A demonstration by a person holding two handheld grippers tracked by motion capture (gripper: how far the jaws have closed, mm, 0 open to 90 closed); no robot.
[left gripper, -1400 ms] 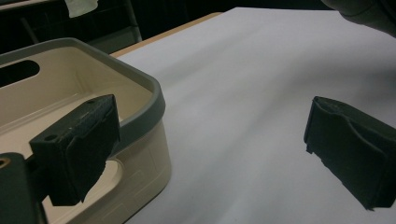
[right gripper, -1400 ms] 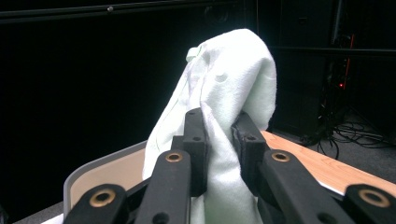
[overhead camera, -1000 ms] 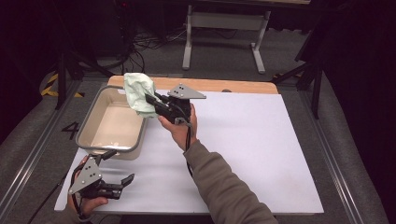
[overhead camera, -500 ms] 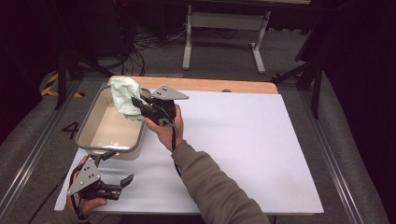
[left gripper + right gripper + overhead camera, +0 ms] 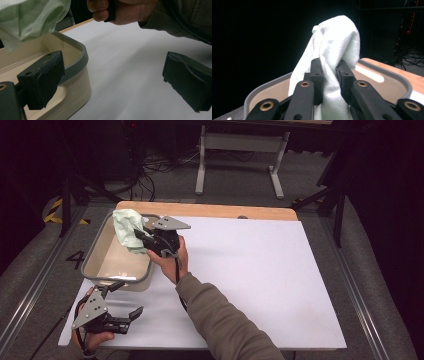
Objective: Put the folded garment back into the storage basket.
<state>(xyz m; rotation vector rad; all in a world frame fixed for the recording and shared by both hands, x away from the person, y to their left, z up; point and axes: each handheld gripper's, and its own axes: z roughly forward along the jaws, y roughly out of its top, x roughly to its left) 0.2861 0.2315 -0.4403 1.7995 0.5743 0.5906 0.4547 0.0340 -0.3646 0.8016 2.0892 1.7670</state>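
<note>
A pale green cloth (image 5: 127,229) hangs bunched over the beige tub (image 5: 94,262) with a grey rim at the table's left. My right gripper (image 5: 142,237) is shut on the cloth; in the right gripper view both black jaws pinch the cloth (image 5: 332,75) above the tub's rim (image 5: 387,73). My left gripper (image 5: 131,316) rests low at the front left of the table, jaws wide open with nothing between them. In the left gripper view its fingertips (image 5: 42,80) flank the tub's corner (image 5: 80,67), and the cloth (image 5: 30,17) hangs at the top left.
A white sheet (image 5: 250,280) covers most of the wooden table (image 5: 220,211). Black stands and cables crowd the dark floor behind. A metal rail (image 5: 30,295) runs along the left side.
The right hand has carried the cloth leftward and slightly down, from the tub's right rim to over its inside. The left gripper has stayed in place.
</note>
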